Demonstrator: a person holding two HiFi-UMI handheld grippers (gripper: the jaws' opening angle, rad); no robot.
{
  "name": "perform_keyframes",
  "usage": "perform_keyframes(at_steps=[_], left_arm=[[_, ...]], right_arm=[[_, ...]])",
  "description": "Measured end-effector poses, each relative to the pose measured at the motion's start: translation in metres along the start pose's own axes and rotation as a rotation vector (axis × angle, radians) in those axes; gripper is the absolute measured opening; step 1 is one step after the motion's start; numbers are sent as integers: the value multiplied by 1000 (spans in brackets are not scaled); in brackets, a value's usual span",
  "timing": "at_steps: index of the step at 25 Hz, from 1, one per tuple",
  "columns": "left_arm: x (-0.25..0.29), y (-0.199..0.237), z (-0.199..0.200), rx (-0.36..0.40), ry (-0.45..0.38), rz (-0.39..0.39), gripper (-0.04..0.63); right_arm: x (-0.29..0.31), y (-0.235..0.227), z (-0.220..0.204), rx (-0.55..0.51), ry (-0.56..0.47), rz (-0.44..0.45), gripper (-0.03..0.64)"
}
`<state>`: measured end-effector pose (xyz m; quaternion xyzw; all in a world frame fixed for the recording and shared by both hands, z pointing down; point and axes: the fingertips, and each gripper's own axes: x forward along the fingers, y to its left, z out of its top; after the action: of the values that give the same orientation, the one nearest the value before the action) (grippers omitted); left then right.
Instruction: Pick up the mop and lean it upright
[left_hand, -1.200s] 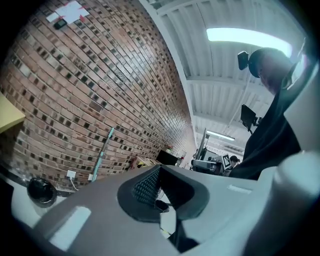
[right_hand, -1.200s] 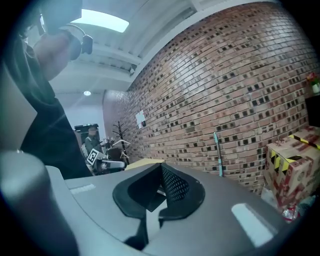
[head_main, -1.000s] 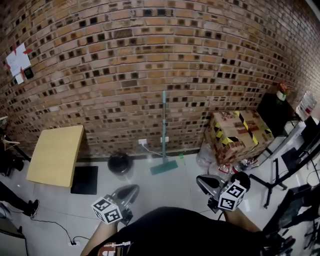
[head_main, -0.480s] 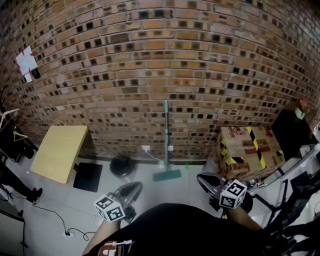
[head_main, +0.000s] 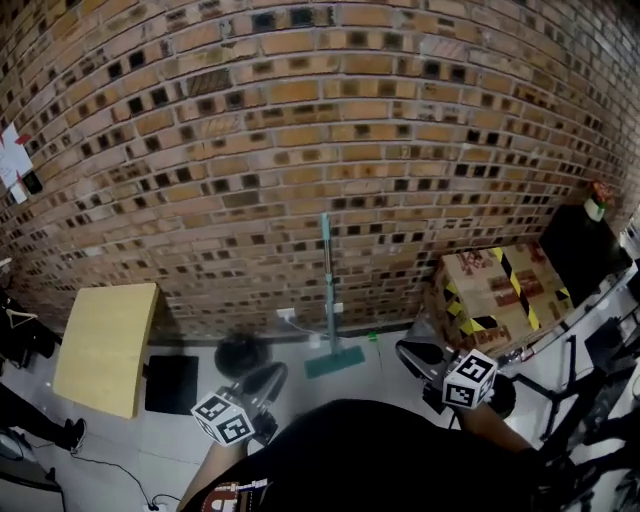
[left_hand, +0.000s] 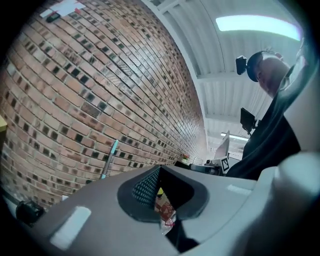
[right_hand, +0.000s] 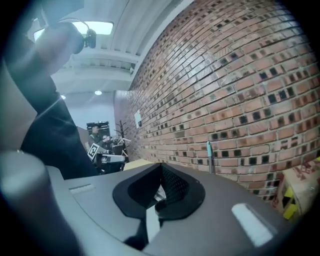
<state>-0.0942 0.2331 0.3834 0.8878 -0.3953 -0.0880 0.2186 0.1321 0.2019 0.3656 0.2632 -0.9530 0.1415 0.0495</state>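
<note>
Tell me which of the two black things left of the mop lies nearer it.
The round black object, close by the mop; the flat square black mat lies farther left, beside the yellow table.

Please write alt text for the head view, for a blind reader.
A mop stands upright against a brick wall, its head on the floor. Nearer the camera, the left claw and the right claw are both shut and empty, not touching it.
</note>
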Motion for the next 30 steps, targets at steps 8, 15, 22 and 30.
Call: perform_keyframes(at_steps=[8,15,22,30], left_arm=[[20,105,55,12,71,-151,0],[51,154,64,-24,88,-191,0],[94,166,58,-11,97,-122,0],[173,144,56,6,45,66,0]], right_arm=[[89,-13,25,33,-25,-155,15],[135,-33,30,32,14,-189,15],[143,-97,34,35,22,-107,15],[136,-183,58,19,2,105,15]])
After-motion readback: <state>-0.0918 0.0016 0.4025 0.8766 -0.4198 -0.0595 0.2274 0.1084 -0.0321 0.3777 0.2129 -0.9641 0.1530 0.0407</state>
